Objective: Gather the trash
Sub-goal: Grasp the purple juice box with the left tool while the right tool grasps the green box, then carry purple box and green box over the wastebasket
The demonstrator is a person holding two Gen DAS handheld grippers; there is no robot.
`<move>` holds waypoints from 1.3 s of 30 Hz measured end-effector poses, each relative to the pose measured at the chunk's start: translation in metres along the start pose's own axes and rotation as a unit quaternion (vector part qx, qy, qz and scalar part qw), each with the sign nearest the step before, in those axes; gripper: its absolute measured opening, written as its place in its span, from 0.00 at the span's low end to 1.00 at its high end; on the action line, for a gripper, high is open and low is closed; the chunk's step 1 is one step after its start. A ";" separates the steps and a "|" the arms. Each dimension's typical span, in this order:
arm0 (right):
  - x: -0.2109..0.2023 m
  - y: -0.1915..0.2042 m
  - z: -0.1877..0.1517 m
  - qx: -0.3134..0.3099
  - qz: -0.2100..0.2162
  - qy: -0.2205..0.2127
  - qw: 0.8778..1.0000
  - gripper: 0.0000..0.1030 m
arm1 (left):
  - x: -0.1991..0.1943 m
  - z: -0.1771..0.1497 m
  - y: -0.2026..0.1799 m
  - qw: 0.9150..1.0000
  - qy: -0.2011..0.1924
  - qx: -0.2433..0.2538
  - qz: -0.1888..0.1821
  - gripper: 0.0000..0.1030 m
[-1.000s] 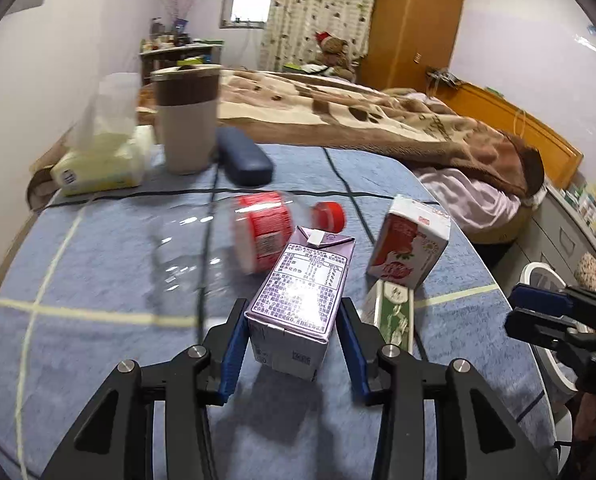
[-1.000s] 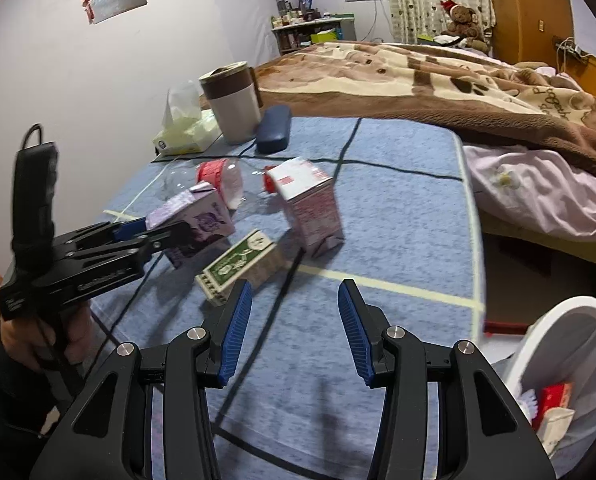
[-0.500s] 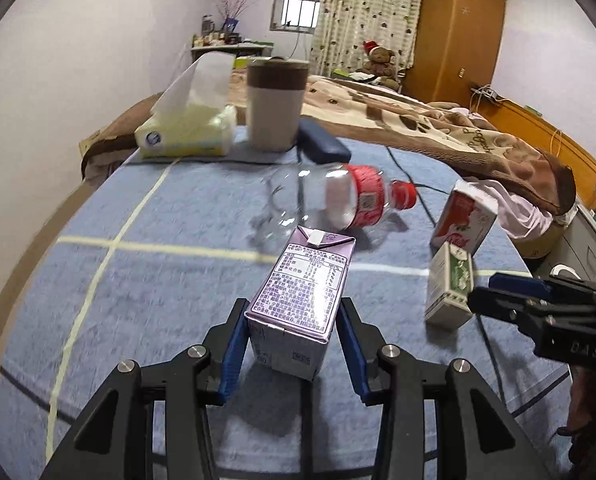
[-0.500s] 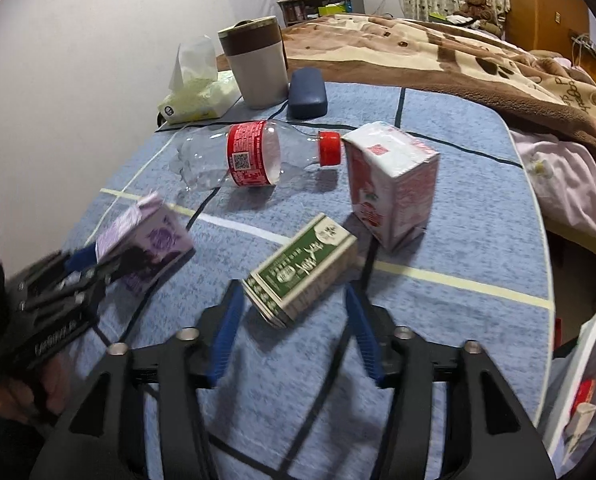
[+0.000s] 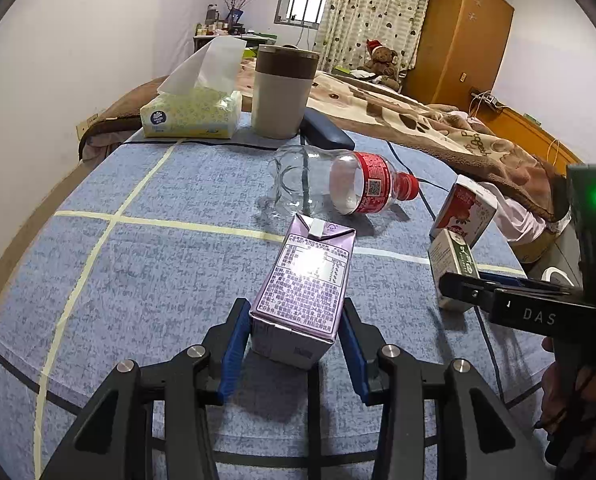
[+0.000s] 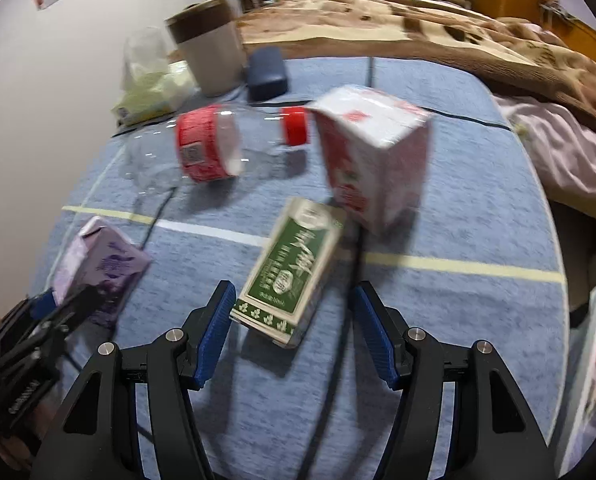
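Left tongs [image 5: 295, 338] clamped on purple carton [image 5: 306, 292]; right tongs [image 6: 291, 334] apart around green carton [image 6: 291, 266], red carton [image 6: 372, 164] at 1 o'clock.

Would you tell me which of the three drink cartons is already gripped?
The purple carton, clamped in the left gripper. The green carton only lies between the open right gripper's fingers; the red-and-white carton stands free.

White walls [image 5: 97, 40] enclose a bedroom. A bed [image 5: 438, 120] under a brown blanket runs toward a curtain [image 5: 374, 12] beside a small barred window [image 5: 300, 8]. An orange wardrobe [image 5: 462, 36] stands in the corner, with 1 teddy bear [image 5: 380, 62] before it.
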State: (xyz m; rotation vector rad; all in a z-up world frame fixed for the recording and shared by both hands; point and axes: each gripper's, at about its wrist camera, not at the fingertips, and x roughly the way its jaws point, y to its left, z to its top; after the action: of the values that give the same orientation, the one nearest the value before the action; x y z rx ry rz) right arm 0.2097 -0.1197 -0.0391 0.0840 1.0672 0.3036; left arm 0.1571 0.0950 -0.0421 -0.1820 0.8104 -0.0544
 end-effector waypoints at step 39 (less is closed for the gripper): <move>-0.100 -0.038 -0.052 -0.010 0.054 -0.086 0.995 0.32 | -0.057 -0.021 -0.076 0.999 -0.016 0.033 -0.025 0.41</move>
State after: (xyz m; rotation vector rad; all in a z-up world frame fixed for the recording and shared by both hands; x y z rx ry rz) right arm 0.1275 -0.1889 0.0119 0.1465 0.8898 0.3975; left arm 0.1042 0.0244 -0.0013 -0.1398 0.7709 -0.1261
